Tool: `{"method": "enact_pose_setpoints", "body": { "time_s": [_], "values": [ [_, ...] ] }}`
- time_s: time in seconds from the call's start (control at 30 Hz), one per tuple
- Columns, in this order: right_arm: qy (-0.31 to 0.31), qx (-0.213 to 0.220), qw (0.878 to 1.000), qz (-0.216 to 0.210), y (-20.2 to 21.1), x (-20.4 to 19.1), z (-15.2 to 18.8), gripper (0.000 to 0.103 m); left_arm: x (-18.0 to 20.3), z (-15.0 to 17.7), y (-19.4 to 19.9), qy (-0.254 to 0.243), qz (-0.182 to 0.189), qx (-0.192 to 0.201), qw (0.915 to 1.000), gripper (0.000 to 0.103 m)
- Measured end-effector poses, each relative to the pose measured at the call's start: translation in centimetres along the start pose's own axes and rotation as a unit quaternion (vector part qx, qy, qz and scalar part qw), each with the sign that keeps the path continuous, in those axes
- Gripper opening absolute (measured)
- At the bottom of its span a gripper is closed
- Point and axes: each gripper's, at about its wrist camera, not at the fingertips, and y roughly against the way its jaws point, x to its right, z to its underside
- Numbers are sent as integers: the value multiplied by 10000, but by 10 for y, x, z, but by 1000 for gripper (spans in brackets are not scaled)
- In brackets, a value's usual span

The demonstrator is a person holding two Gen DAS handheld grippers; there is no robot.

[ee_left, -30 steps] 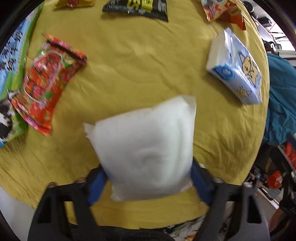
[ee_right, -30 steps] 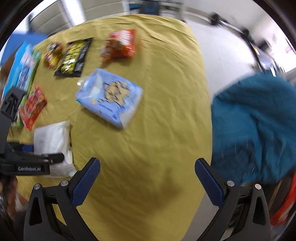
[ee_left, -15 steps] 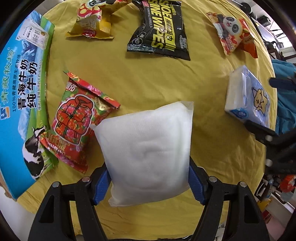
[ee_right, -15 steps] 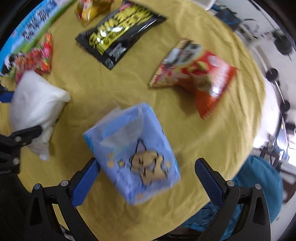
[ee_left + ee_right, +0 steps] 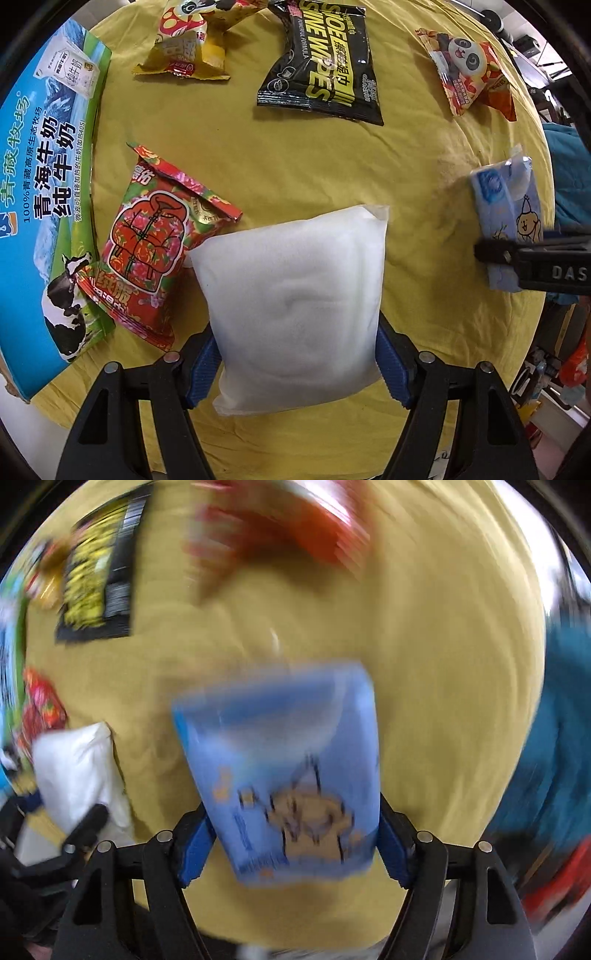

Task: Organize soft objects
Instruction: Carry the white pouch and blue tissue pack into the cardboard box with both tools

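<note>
— What just changed?
— A second ago my right gripper (image 5: 291,845) gaped over bare yellow cloth (image 5: 443,664); now it's clamped on the blue cartoon-printed tissue pack (image 5: 291,775), at the table's right edge.
— And your left?
— Left gripper (image 5: 295,360) keeps squeezing the plain white soft pouch (image 5: 295,295), just beside the red floral snack bag (image 5: 147,251); both ready for sorting, I'd say.

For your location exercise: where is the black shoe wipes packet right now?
In the left wrist view, the black shoe wipes packet lies flat near the far edge of the yellow tablecloth, between the yellow mushroom snack bag and the panda snack bag.

You see the white soft pack (image 5: 295,302) just beside the red floral packet (image 5: 147,251); the blue tissue pack (image 5: 291,790) appears blurred.
</note>
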Motion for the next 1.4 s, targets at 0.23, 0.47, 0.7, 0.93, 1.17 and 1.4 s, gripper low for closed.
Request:
{"method": "enact_pose_setpoints", "body": {
  "time_s": [0.23,0.47,0.7,0.93,1.17,1.4],
  "values": [
    [-566,576,9953,-539,14,9,28,78,2,9,-17,70,4,24,10000,79],
    [-336,760,9961,-290,29,-8,14,74,2,-5,-33,358,97,-55,9993,75],
    [-638,318,9946,-759,29,-2,55,64,9,-5,-19,213,-3,154,9997,73],
    [562,1105,9918,326,87,-44,49,91,23,-37,-10,92,-12,378,9992,73],
    [876,586,9921,680,61,-93,-36,91,26,-58,-27,57,-85,271,9996,73],
    [269,398,9983,320,58,-88,-41,74,14,-41,-52,48,-92,331,9994,73]
  ]
}}
